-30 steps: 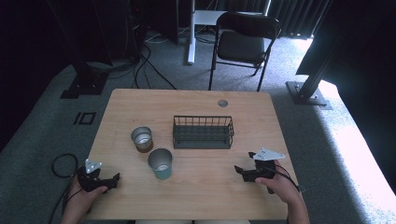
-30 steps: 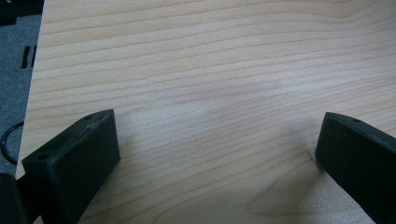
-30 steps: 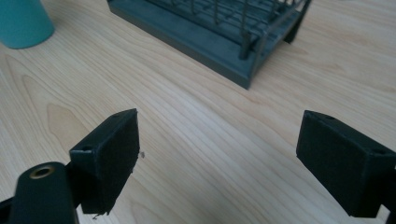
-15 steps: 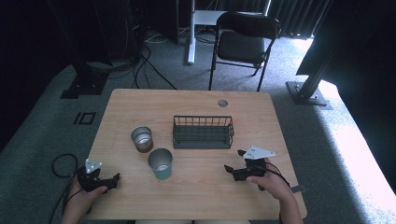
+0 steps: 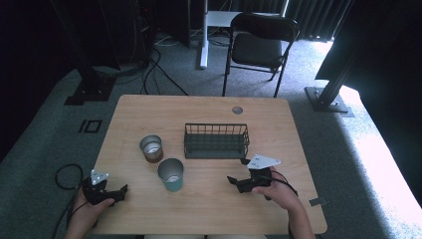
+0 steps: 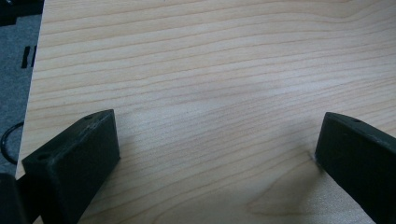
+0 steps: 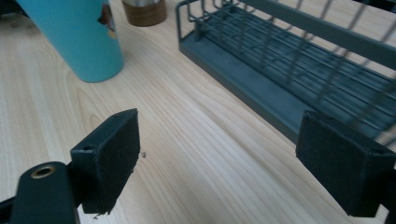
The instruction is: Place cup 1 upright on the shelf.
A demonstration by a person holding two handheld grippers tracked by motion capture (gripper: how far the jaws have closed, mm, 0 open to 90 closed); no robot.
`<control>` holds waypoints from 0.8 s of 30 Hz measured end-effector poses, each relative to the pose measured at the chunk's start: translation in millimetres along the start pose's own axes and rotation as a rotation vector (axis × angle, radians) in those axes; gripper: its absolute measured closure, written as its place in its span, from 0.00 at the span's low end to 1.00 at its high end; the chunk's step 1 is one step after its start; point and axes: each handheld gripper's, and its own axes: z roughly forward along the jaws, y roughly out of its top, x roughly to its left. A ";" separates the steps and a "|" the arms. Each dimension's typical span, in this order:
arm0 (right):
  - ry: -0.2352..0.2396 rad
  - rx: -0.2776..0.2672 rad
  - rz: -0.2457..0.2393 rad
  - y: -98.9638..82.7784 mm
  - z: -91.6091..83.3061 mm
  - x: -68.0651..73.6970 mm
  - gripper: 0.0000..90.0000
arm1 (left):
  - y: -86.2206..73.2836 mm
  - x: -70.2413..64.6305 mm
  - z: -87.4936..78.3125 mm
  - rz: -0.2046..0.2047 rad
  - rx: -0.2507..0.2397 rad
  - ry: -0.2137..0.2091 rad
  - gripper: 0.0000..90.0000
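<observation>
A teal cup (image 5: pixel 170 174) (image 7: pixel 79 37) stands upright near the middle of the wooden table (image 5: pixel 199 109). Behind it to the left is a steel cup with a brown base (image 5: pixel 151 148) (image 7: pixel 144 11). A dark wire basket (image 5: pixel 216 141) (image 7: pixel 280 60) sits empty at the centre. My right gripper (image 5: pixel 237 170) (image 7: pixel 219 140) is open just in front of the basket's right end, pointing left toward the teal cup, with nothing between its jaws. My left gripper (image 5: pixel 121 194) (image 6: pixel 217 135) is open over bare wood at the front left corner.
A black folding chair (image 5: pixel 261 47) stands beyond the table's far edge. A round grommet (image 5: pixel 237 110) is set in the table near the back. A cable (image 5: pixel 64 174) loops on the carpet left of the table.
My right gripper has moved left and slightly forward along the front of the basket, toward the teal cup. The left gripper and the cups have stayed put.
</observation>
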 end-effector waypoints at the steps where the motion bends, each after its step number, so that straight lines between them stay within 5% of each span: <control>1: 0.007 0.001 -0.004 1.1 2.0 1.5 0.15 | 0.0 0.0 0.0 0.000 0.000 0.000 0.00; 24: 0.136 0.018 -0.094 23.8 45.2 35.3 0.15 | 0.0 0.0 0.0 0.000 0.000 0.000 0.01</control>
